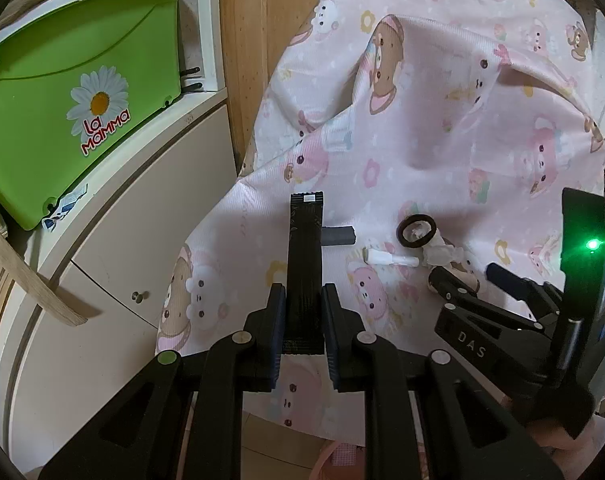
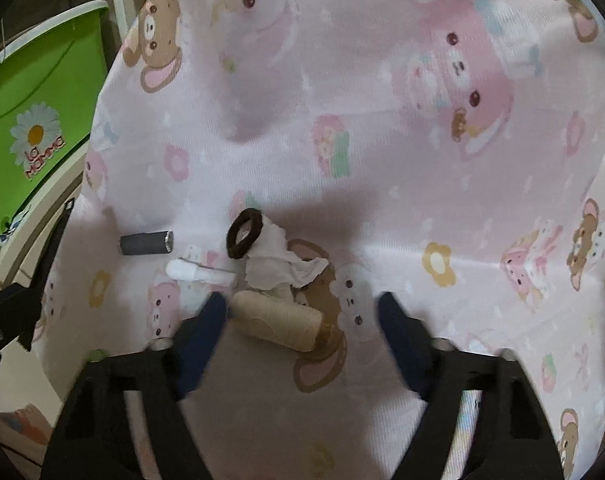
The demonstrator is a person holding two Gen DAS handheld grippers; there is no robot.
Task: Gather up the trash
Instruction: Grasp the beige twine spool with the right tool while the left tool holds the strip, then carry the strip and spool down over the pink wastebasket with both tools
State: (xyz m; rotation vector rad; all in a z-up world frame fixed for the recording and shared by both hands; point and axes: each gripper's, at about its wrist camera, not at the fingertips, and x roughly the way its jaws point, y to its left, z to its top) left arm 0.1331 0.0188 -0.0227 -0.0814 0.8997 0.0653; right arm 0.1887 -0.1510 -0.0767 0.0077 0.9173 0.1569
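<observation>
My left gripper (image 1: 302, 300) is shut on a long black wrapper (image 1: 305, 248), which stands up between its pads above the pink cartoon sheet (image 1: 422, 140). My right gripper (image 2: 302, 304) hovers low over the sheet with its fingers apart. A cardboard roll (image 2: 278, 322) lies between them, close to the left finger and well away from the right one. Just beyond the roll lie a crumpled white tissue (image 2: 278, 260), a brown hair band (image 2: 244, 239), a small white tube (image 2: 200, 272) and a grey cylinder (image 2: 146, 243). In the left wrist view the right gripper (image 1: 464, 274) hides the roll.
A green plastic bin (image 1: 62, 112) marked with a daisy sits on a white cabinet (image 1: 122, 240) left of the sheet. A wooden wall panel (image 1: 246, 40) rises behind. The sheet's edge drops off near the cabinet, and folds rise at its far side.
</observation>
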